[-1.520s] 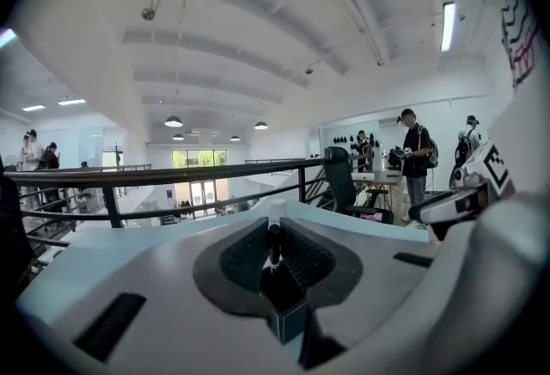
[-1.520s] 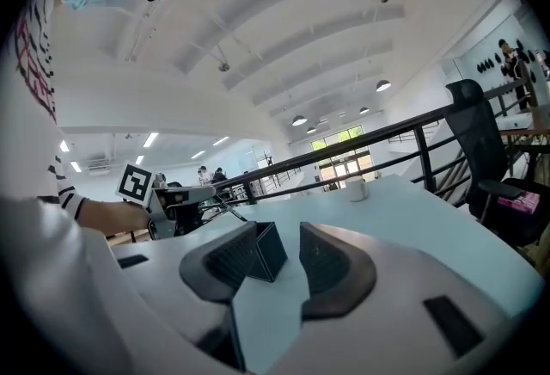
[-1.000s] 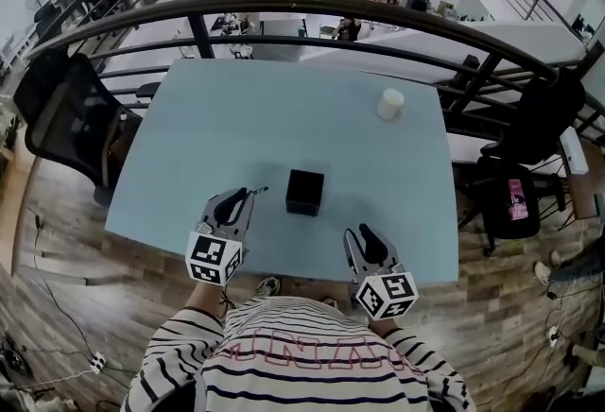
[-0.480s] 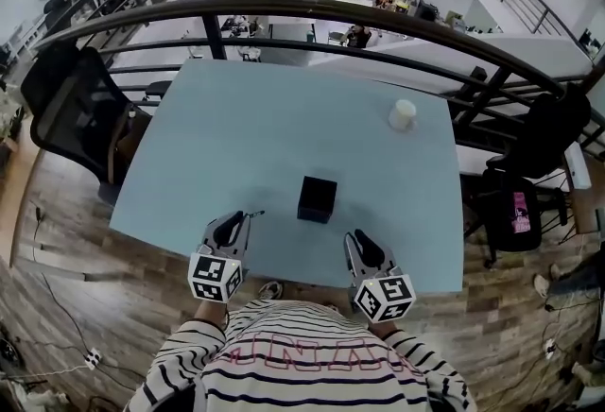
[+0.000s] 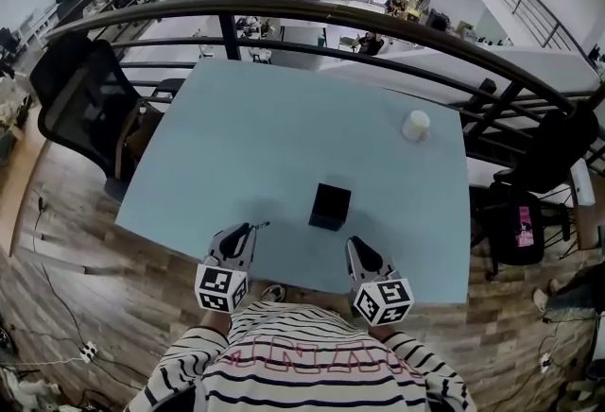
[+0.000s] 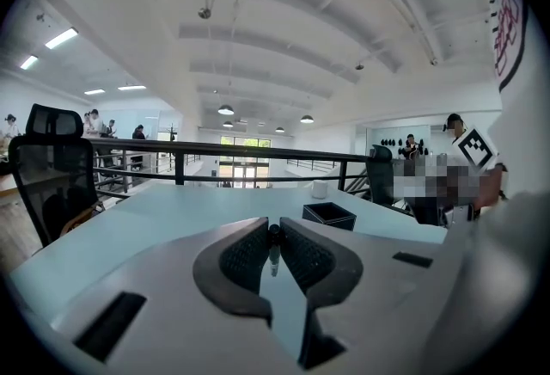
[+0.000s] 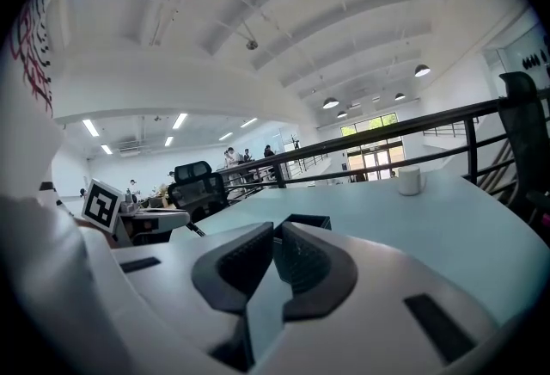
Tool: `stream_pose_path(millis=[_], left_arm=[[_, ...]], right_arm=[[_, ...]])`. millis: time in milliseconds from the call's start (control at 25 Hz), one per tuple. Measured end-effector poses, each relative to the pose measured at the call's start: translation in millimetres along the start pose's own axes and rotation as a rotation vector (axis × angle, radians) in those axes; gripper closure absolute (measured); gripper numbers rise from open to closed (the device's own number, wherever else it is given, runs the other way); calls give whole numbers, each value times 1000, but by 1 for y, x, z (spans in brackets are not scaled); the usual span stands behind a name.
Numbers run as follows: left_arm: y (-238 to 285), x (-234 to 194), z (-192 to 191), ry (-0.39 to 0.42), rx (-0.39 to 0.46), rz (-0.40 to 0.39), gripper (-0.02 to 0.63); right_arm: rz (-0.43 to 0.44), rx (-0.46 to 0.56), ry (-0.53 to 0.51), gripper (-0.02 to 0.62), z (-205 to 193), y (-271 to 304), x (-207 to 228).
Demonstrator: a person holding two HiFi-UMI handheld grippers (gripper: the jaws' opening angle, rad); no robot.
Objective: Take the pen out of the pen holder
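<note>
The black square pen holder (image 5: 330,206) stands on the light blue table (image 5: 265,136), near its front edge. My left gripper (image 5: 248,231) hovers left of the holder and is shut on a thin dark pen (image 5: 260,225), whose tip pokes out past the jaws. The left gripper view shows the pen (image 6: 273,248) pinched between the pads, with the holder (image 6: 329,214) ahead to the right. My right gripper (image 5: 357,245) sits just in front of the holder, its jaws closing, nearly together, with nothing between them. In the right gripper view the holder (image 7: 305,219) shows just past the jaws.
A white cup (image 5: 415,126) stands at the table's far right. A black office chair (image 5: 80,108) is off the left side and another chair (image 5: 529,212) off the right. A dark curved railing (image 5: 312,13) runs behind the table.
Both grippers have drawn back toward the table's near edge, the left one still carrying the pen. The right jaws have gone from wide apart to nearly together.
</note>
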State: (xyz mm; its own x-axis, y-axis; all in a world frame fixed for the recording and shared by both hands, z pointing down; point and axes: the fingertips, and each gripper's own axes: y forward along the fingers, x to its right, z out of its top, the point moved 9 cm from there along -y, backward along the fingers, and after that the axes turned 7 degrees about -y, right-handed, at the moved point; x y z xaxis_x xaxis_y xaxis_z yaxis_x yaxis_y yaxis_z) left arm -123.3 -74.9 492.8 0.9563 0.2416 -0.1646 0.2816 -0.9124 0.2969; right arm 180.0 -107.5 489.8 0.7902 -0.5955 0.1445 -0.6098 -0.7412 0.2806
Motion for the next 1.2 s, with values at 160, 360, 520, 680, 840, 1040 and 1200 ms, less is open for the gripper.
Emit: stream_pose_path(millis=[160, 360, 520, 680, 840, 1040, 1200], left_arm=[[-1, -6, 0, -1, 2, 4, 548], [4, -10, 1, 0, 1, -10, 548], [8, -10, 4, 1, -1, -25, 548], [12, -9, 9, 16, 3, -47, 548], [17, -5, 12, 33, 4, -66, 548], [21, -2, 16, 41, -1, -76, 548], [23, -1, 18, 45, 0, -84, 548]], right_arm=[[-6, -16, -10, 558, -1, 6, -1], [-38, -18, -27, 565, 0, 8, -4], [-53, -5, -26, 566, 3, 9, -3], [-72, 11, -22, 566, 5, 8, -3], [-85, 18, -15, 568, 3, 4, -1], [-86, 20, -16, 568, 6, 3, 1], [-91, 22, -12, 568, 7, 3, 2]])
